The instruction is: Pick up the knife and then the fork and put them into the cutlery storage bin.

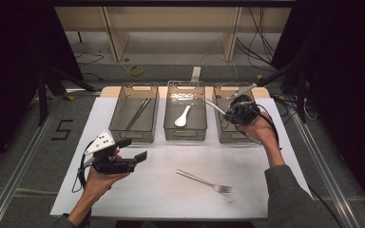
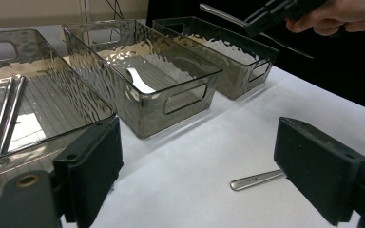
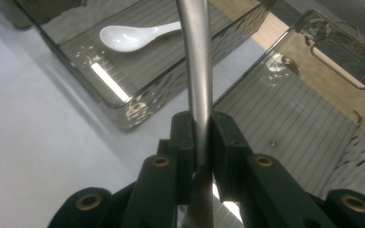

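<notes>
My right gripper (image 1: 226,112) hovers over the right-hand smoked plastic bin (image 1: 232,138), shut on a long metal utensil (image 1: 213,105). Its shaft (image 3: 196,71) runs up between the jaws of the right gripper (image 3: 201,129); which kind of utensil it is I cannot tell. The left gripper view shows that utensil (image 2: 221,13) held above the far bin (image 2: 240,71). My left gripper (image 1: 133,149) is held low over the white mat at the left, open with nothing between its jaws (image 2: 204,180). A metal fork (image 1: 202,180) lies on the mat, its handle (image 2: 257,179) pointing toward the left gripper.
The middle bin (image 1: 185,134) holds a white ceramic spoon (image 1: 182,116). Metal chopsticks (image 1: 137,114) lie in the left bin (image 1: 132,136). The three bins stand in a row at the back of the white mat (image 1: 171,199). Cables trail on the floor behind.
</notes>
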### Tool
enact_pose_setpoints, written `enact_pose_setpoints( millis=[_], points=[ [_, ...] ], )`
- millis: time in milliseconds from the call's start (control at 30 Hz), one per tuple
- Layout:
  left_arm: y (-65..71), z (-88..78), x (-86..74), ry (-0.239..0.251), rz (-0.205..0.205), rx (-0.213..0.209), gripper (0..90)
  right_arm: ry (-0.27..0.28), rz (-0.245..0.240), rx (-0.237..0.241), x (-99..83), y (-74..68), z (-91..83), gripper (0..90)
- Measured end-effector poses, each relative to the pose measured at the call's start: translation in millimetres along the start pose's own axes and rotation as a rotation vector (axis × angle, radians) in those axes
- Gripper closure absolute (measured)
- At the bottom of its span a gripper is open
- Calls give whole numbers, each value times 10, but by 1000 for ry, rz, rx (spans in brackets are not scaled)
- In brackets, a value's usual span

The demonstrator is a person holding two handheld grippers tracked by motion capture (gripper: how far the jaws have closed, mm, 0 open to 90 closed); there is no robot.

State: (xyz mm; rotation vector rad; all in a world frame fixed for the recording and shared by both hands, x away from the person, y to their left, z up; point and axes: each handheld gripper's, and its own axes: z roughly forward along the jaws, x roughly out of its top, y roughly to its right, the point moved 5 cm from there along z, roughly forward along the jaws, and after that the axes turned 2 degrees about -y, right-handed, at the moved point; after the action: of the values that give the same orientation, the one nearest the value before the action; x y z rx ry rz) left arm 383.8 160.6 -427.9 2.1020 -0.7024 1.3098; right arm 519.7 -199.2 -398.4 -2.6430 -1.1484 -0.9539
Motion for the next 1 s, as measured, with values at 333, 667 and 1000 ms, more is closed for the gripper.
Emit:
enact_pose_setpoints(
  millis=[333,667,1000],
  points=[
    [1,0,0,1,-2,-3,157,-18,43,-18,87,172,114,808],
    [16,9,1,0,1,-7,158,-28,68,-31,193,304,202,809],
    [8,-2,2,1,2,-8,157,-52,104,-41,219,385,322,809]
  ],
)
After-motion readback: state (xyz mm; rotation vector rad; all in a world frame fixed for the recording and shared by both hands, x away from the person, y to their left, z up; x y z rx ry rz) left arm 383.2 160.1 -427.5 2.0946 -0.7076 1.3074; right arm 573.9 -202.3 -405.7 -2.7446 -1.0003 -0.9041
